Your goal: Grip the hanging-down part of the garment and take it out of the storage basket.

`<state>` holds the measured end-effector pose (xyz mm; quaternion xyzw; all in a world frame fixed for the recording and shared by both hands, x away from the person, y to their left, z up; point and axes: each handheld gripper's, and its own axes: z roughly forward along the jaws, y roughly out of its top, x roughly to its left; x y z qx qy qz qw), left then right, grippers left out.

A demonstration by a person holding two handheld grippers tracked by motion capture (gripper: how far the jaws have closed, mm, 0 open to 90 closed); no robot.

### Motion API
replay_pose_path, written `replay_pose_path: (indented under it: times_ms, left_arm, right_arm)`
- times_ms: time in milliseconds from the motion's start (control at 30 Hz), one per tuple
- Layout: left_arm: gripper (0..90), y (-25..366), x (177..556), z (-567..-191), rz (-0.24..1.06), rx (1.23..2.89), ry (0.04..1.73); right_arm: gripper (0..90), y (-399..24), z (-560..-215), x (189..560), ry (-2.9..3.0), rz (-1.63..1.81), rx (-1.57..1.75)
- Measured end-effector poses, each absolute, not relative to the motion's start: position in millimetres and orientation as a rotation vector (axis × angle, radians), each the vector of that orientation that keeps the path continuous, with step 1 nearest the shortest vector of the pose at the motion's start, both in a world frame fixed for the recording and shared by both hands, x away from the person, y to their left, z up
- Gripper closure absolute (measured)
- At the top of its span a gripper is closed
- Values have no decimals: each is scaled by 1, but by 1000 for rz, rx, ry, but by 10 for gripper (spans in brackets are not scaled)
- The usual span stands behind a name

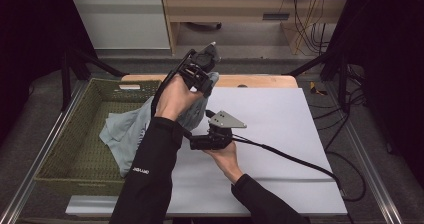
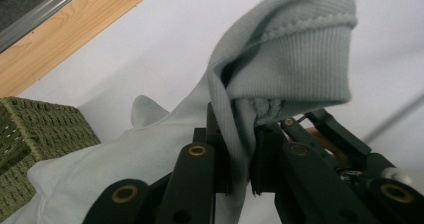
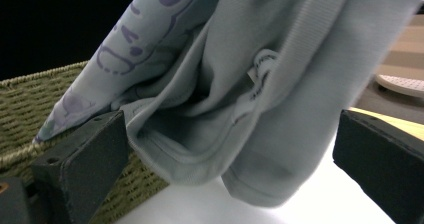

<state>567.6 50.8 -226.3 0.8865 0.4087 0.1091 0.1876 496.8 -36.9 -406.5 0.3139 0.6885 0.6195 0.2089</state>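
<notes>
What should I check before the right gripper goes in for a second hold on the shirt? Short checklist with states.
1. Left gripper clamped on the shirt: ok, fabric is pinched between its jaws just below a ribbed cuff.
2. Right gripper open: ok, jaws are spread wide with cloth hanging between them.
3. Which edge sits between the right jaws: a hemmed fold near the label; which part of the garment, cannot tell.
4. Shirt clear of the basket: not ok, its lower part lies inside.
5. Landing area on the white mat free: ok.
</notes>
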Motion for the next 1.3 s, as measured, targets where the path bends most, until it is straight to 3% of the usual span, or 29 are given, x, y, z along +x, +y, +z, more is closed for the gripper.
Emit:
replay_pose_path:
  times_ms: [367,433,467,533,567,600,633,800,967,1300]
  left_arm:
    - [807,51,567,-227,306,2493,1148]
    - [807,52,567,-227,309,2494,1148]
    - [807,52,567,-227,309,2494,1148]
    - [807,52,567,-227,308,2494,1149]
    - [807,52,567,-227,306,2496,1151]
    - [807,52,567,-227,308,2496,1151]
    - [807,52,567,-228,308,2497,1151]
    - [807,54,567,-228,311,2497,1158]
    - [806,57,567,-227,308,2490,1155]
    - [807,57,565,-225,317,2476,1145]
  right_arm:
    - [74,-16,-409,506,1916,1737,899]
    - [195,-14,-409,508,1925,1733,913]
    - [195,-14,-409,508,1925,1733,913]
    - [281,-14,-408,508,1925,1732,924]
    - [414,-14,-407,507,1925,1740,935]
    - [414,-14,-407,507,1925,1740,935]
    - [539,-15,-406,507,1924,1730,933]
    - [763,-17,-405,509,1934,1725,905]
    - [811,-21,-402,506,1963,1703,918]
    - [823,-42,-398,495,1999,1680,892]
